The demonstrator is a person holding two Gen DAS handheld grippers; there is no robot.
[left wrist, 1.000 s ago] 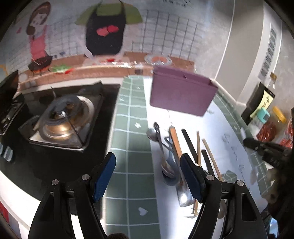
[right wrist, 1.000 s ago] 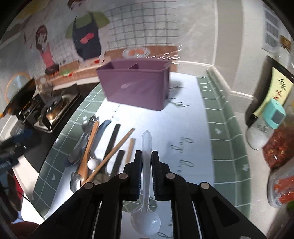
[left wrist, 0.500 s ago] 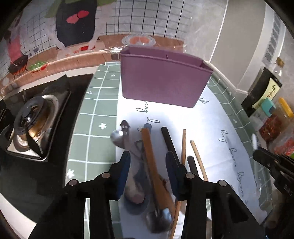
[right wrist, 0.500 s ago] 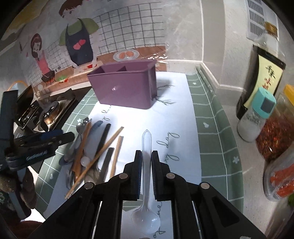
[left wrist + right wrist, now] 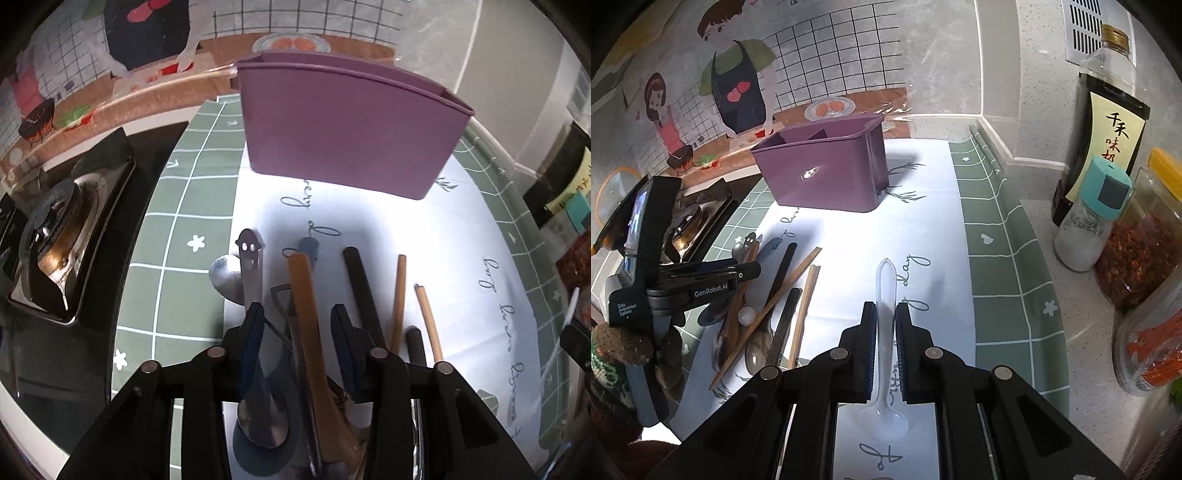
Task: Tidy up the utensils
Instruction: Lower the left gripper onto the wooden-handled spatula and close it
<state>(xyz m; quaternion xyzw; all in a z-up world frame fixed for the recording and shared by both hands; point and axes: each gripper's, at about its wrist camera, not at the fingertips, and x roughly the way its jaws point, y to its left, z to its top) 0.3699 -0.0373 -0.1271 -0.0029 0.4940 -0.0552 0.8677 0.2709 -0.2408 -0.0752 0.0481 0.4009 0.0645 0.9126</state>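
A purple utensil holder (image 5: 351,125) stands at the back of the white mat; it also shows in the right wrist view (image 5: 827,173). A pile of utensils lies in front of it: a wooden spoon (image 5: 314,354), a steel spoon (image 5: 258,369), black chopsticks (image 5: 364,295) and wooden chopsticks (image 5: 428,321). My left gripper (image 5: 297,325) is low over the pile, open, its jaws either side of the wooden spoon's handle. My right gripper (image 5: 885,332) is shut on a clear plastic spoon (image 5: 885,291), held above the mat, handle forward.
A gas stove (image 5: 59,236) sits to the left of the green tiled mat (image 5: 173,236). At the right stand a soy sauce bottle (image 5: 1104,122), a salt shaker (image 5: 1089,218) and jars of chili (image 5: 1141,251). The wall is close behind the holder.
My left gripper has swung right from the stove side and dropped over the utensil pile, its jaws narrowing around the wooden spoon. The right gripper pulled back a little with the clear spoon.
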